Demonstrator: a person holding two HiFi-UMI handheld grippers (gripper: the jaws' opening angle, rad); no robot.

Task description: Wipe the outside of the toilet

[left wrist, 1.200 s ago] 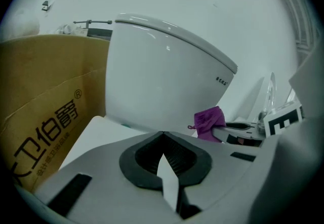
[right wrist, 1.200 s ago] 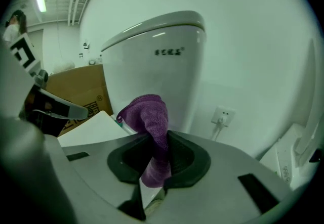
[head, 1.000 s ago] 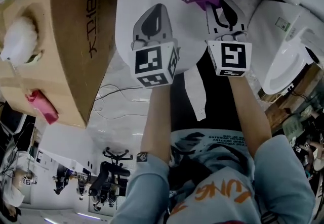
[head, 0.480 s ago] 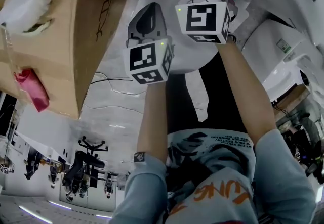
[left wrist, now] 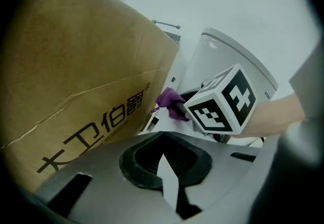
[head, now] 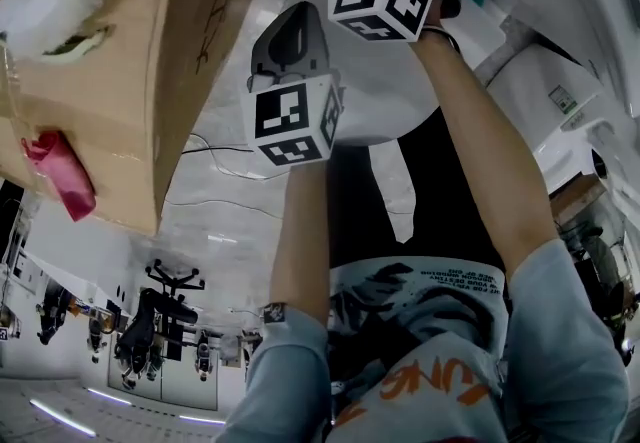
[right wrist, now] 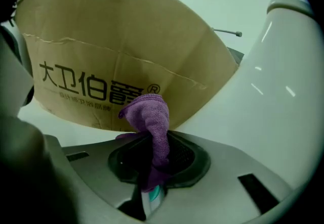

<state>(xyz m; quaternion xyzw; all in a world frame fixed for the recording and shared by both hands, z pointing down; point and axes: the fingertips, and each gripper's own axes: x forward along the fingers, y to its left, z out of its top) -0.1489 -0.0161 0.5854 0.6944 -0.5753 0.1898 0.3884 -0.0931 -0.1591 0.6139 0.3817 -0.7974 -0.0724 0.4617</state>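
Two hand-held grippers, one purple cloth, one cardboard box, two toilets

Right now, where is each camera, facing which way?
Head view: on the person's head, looking down both forearms at the toilet.
Left gripper view: on the left gripper, shut, facing the right gripper.
Right gripper view: on the right gripper, clamping the purple cloth, facing the cardboard box.
Both gripper views show that box and cloth.
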